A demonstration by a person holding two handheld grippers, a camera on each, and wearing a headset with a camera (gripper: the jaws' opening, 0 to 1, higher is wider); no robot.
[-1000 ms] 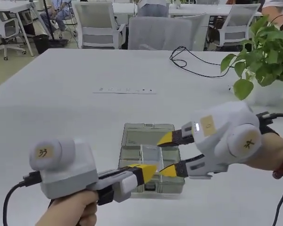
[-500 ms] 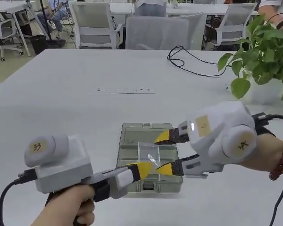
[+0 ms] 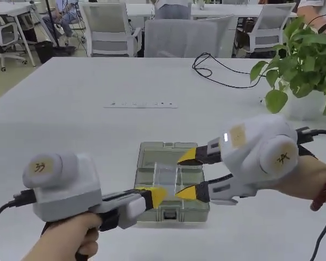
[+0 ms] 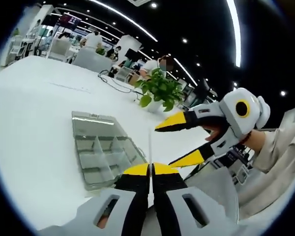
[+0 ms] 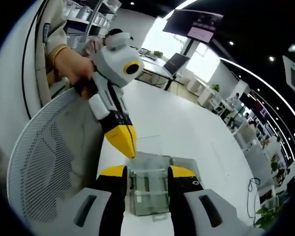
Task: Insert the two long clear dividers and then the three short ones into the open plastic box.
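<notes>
Head view: left gripper (image 3: 157,193) pinches a clear divider (image 3: 165,174) over the box (image 3: 163,153), right gripper (image 3: 183,175) spread wide beside it.

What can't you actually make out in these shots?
- Head view: the left gripper and right gripper cover part of the box, so the number of dividers inside is unclear.
- Left gripper view: the clear divider shows edge-on, so I cannot tell if it is long or short.
- Head view: the far pale strip is too small to identify.
</notes>
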